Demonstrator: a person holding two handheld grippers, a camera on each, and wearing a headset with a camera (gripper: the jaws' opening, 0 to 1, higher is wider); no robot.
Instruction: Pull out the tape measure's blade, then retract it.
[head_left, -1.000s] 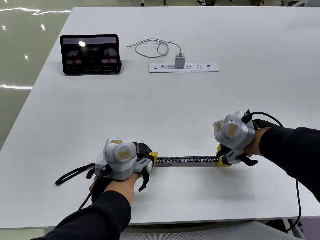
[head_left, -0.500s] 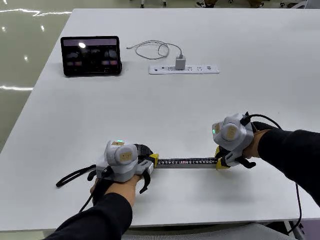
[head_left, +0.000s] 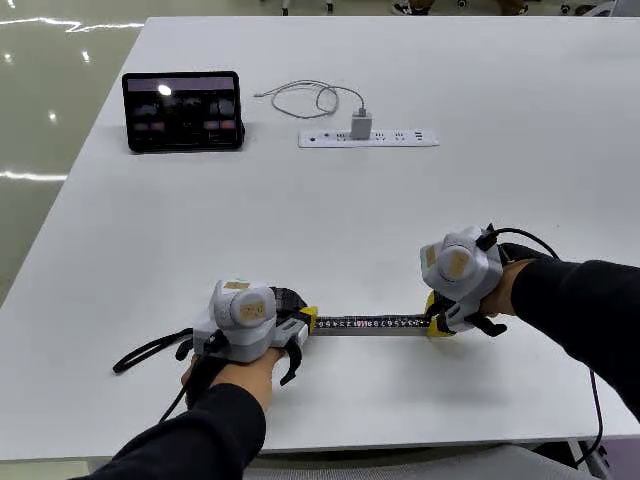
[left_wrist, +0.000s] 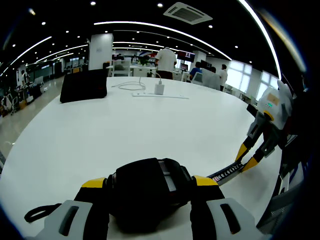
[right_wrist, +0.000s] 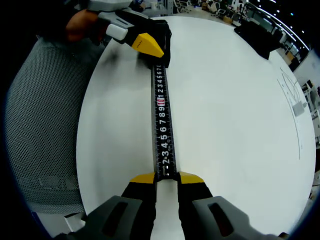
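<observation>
The black tape measure case (left_wrist: 145, 190) sits between the yellow-tipped jaws of my left gripper (head_left: 290, 325), which is shut on it near the table's front edge. Its grey numbered blade (head_left: 370, 323) (right_wrist: 162, 130) runs flat along the table to my right gripper (head_left: 436, 322). In the right gripper view the jaws pinch the blade's end (right_wrist: 164, 176), and the case (right_wrist: 159, 40) lies at the far end of the blade. From the left gripper view, the right gripper (left_wrist: 250, 157) holds the blade tip (left_wrist: 225, 175) at the right.
A black tablet (head_left: 182, 109) stands at the back left of the white table (head_left: 330, 210). A white power strip (head_left: 368, 137) with a plugged charger and looped cable (head_left: 305, 95) lies behind the middle. A black strap (head_left: 145, 350) trails left of the left gripper.
My right gripper has moved slightly left toward the case, and the exposed blade is a little shorter. The left gripper has stayed in place with the case.
</observation>
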